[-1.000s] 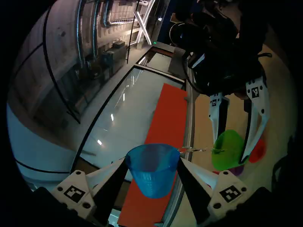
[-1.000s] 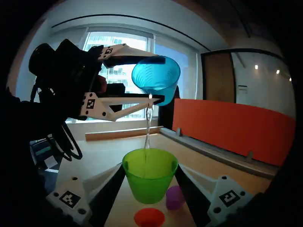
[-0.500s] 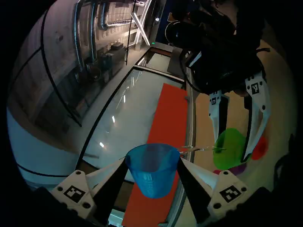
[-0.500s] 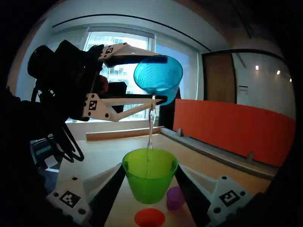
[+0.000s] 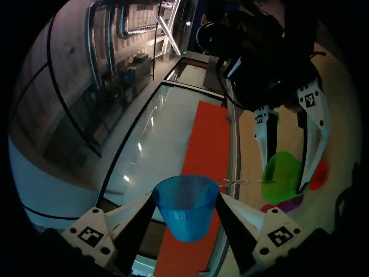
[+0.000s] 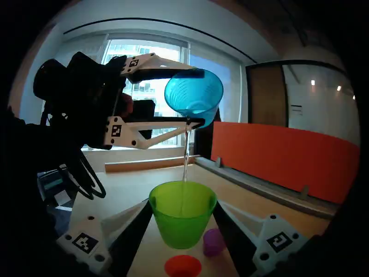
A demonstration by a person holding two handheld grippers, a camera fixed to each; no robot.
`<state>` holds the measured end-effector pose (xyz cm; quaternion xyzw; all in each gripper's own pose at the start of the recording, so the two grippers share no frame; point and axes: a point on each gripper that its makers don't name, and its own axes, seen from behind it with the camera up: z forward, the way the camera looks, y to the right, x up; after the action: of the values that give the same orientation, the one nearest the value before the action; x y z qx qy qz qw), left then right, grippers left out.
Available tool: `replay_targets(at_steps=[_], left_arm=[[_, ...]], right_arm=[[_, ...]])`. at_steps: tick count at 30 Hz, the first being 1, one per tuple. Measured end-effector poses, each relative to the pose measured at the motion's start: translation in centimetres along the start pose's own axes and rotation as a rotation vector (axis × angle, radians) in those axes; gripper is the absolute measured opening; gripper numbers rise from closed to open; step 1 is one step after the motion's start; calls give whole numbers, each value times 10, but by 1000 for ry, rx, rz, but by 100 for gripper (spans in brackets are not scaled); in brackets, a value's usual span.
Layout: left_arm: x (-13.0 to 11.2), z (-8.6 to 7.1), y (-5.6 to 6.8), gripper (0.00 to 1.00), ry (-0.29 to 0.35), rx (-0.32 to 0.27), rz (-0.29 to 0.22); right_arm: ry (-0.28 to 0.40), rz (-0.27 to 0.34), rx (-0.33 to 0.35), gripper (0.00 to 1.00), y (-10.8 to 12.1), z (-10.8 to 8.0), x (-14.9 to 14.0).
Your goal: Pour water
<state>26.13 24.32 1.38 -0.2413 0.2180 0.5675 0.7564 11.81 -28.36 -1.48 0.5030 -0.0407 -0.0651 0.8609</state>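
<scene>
We are mid-pour. Our left gripper (image 5: 185,207) clamps the tilted blue cup (image 6: 193,97) above the green cup (image 6: 182,219), which our right gripper (image 6: 182,233) grips over the table (image 6: 129,189). A thin stream of water (image 6: 186,157) falls into the green cup. We cannot tell how much is left to pour.

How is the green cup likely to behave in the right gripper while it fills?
The green cup looks like thin, translucent plastic, so it probably flexes if squeezed harder. It tapers downward, so it likely sits wedged between the right gripper fingers rather than slipping. With the water stream entering, it should grow heavier, yet probably light overall.
</scene>
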Motion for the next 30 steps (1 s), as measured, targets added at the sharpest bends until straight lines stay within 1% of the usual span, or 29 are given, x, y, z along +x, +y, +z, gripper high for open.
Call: replay_targets(at_steps=[8, 11, 17, 26, 30], left_arm=[[1, 0, -6, 87, 2, 2, 25], [2, 0, -6, 87, 4, 3, 33], [3, 1, -3, 87, 8, 0, 45], [6, 3, 5, 87, 11, -7, 76], [7, 4, 6, 87, 12, -6, 85]], right_arm=[[2, 0, 2, 91, -1, 1, 2], [2, 0, 3, 91, 0, 1, 2], [2, 0, 2, 91, 0, 0, 2], [5, 1, 0, 91, 1, 1, 2], [8, 2, 0, 91, 1, 0, 2]])
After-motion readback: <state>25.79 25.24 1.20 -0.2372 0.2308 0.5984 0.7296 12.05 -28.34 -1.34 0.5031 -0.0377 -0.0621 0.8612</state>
